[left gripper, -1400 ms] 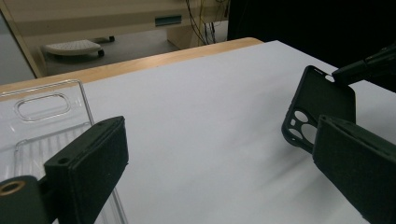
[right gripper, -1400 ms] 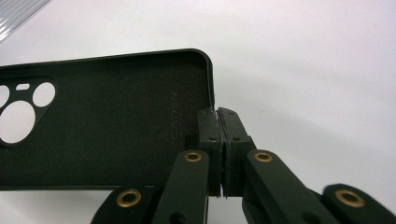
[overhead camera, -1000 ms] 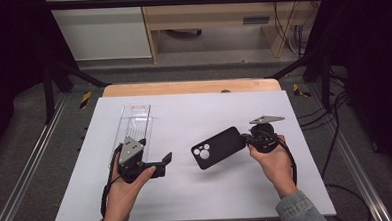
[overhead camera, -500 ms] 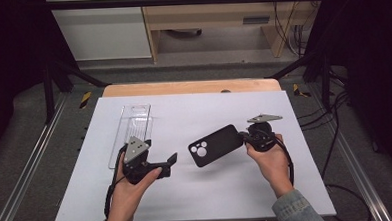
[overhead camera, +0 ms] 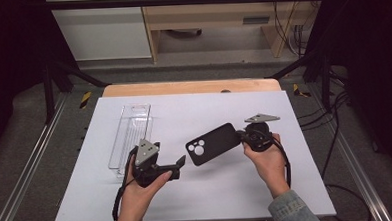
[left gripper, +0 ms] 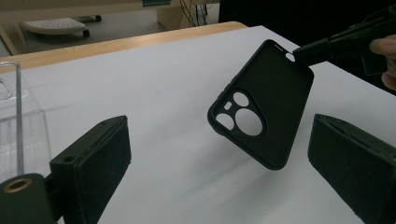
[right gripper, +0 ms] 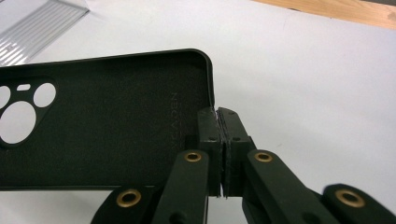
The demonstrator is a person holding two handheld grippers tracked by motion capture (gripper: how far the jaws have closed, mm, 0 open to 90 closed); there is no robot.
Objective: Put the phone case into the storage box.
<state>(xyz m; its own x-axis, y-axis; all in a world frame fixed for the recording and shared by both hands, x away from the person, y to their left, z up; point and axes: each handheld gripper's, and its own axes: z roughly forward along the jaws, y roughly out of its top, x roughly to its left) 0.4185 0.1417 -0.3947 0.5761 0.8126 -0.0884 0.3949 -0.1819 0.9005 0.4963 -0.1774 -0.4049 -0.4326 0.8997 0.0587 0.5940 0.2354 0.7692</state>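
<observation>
Two grippers over the mat [overhead camera: 297, 186]: right gripper [overhead camera: 239, 136] pinches the phone case's [overhead camera: 210, 144] edge near mid-mat, left gripper [overhead camera: 182, 163] spread wide, facing it.

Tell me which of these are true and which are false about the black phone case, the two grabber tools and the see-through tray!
1. The right gripper is pinching the edge of the black phone case. True.
2. The phone case lies flat on the white table sheet. False: it is held up off the sheet, tilted, as the left gripper view shows.
3. The left gripper has its jaws wide apart. True.
4. The left gripper is squeezing the phone case. False: the case hangs apart from its jaws, and nothing is between them.
5. The clear tray is on the right gripper's side. False: it lies by the left gripper.
</observation>
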